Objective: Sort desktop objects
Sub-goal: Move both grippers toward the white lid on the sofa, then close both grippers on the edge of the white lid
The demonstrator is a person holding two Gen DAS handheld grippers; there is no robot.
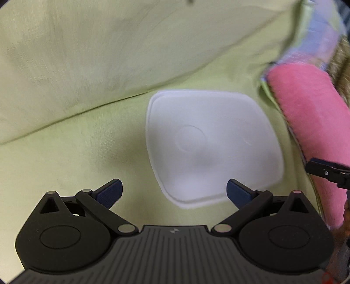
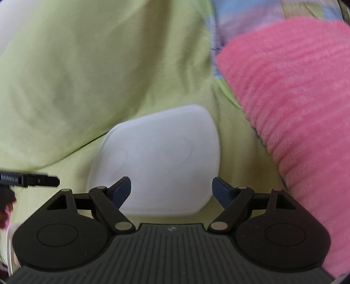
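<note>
A flat white plastic lid (image 1: 210,144) with rounded corners lies on pale green cloth. In the left wrist view my left gripper (image 1: 174,193) is open just short of the lid's near edge, which reaches between the blue pads without touching them. The right wrist view shows the same lid (image 2: 159,161) straight ahead. My right gripper (image 2: 171,189) is open over the lid's near edge, nothing held. The tip of the right gripper (image 1: 328,172) shows at the right edge of the left view.
A pale green pillow (image 1: 109,54) rises behind the lid on the green sheet (image 1: 65,157). A fluffy pink blanket (image 2: 295,98) lies bunched close to the lid's right side, with patterned fabric (image 2: 245,17) behind it. A black part of the left gripper (image 2: 30,180) pokes in from the left.
</note>
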